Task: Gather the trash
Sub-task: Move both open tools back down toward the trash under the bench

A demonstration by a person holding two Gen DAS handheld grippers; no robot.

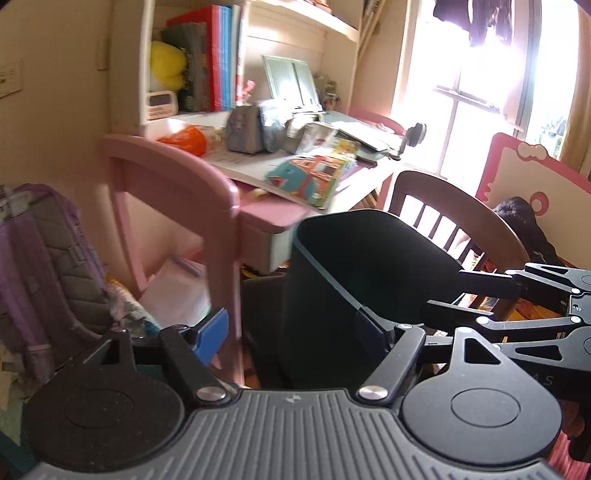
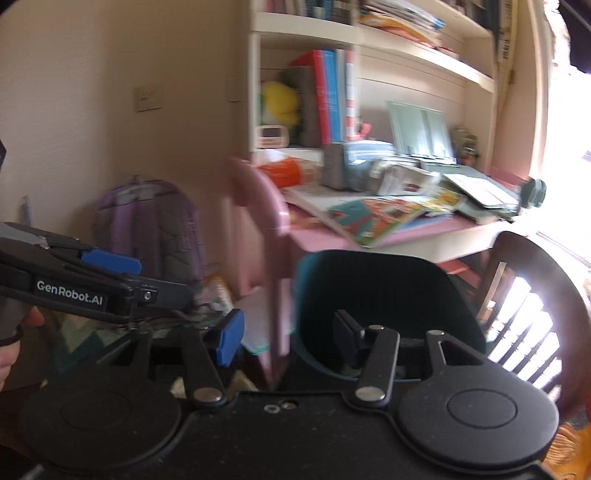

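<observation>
Here the left gripper (image 1: 291,332) and right gripper (image 2: 291,332) both stand with fingers wide and empty over the dark waste bin (image 2: 373,295), which sits beside the pink desk (image 2: 406,236), likely placed there to take trash from its cluttered top.

Pink desk (image 2: 461,230) against the wall, shelf unit (image 2: 306,20) rising at its back. On the desktop: open picture book (image 2: 373,218) overhanging the front edge, grey pouch (image 2: 334,166) upright, orange bag (image 2: 284,170) near the left end, loose papers (image 2: 476,194) stacked toward the window. In the shelf cubby: red and blue books (image 2: 327,98) upright, yellow plush toy (image 2: 279,103), small clock (image 2: 272,134). On the floor (image 1: 11,417): purple backpack (image 1: 48,258) left of the desk, dark bin (image 2: 373,306) in front, wooden chair (image 2: 532,295) to its right.
</observation>
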